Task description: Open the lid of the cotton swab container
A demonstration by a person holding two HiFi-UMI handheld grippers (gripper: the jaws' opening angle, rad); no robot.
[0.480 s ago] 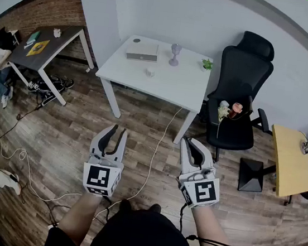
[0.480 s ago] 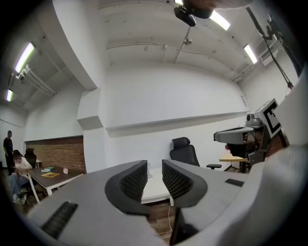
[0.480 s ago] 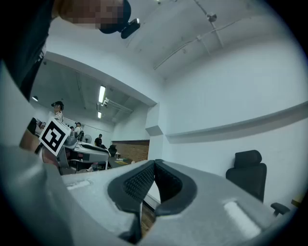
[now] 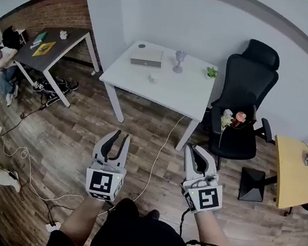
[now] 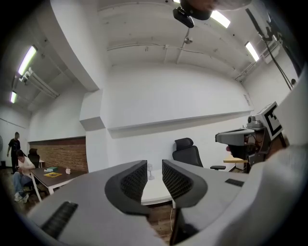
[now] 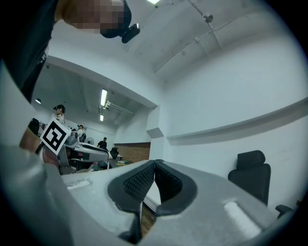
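You have open wooden floor [image 4: 68,136] between you and the white table [image 4: 175,91] far ahead. A black chair [image 4: 247,98] stands at the table's right, and a white cable [image 4: 159,148] trails from its near edge. A small white container [image 4: 153,78], too small to make out in detail, sits mid-table, well apart from both tools. Your left hand-held gripper [image 4: 121,135] is drawn down to a slim, empty gap. Your right hand-held gripper [image 4: 194,149] has its jaws pressed together, empty. Both point toward the table.

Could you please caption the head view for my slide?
Left hand-held gripper and right hand-held gripper, both empty, face a white table.
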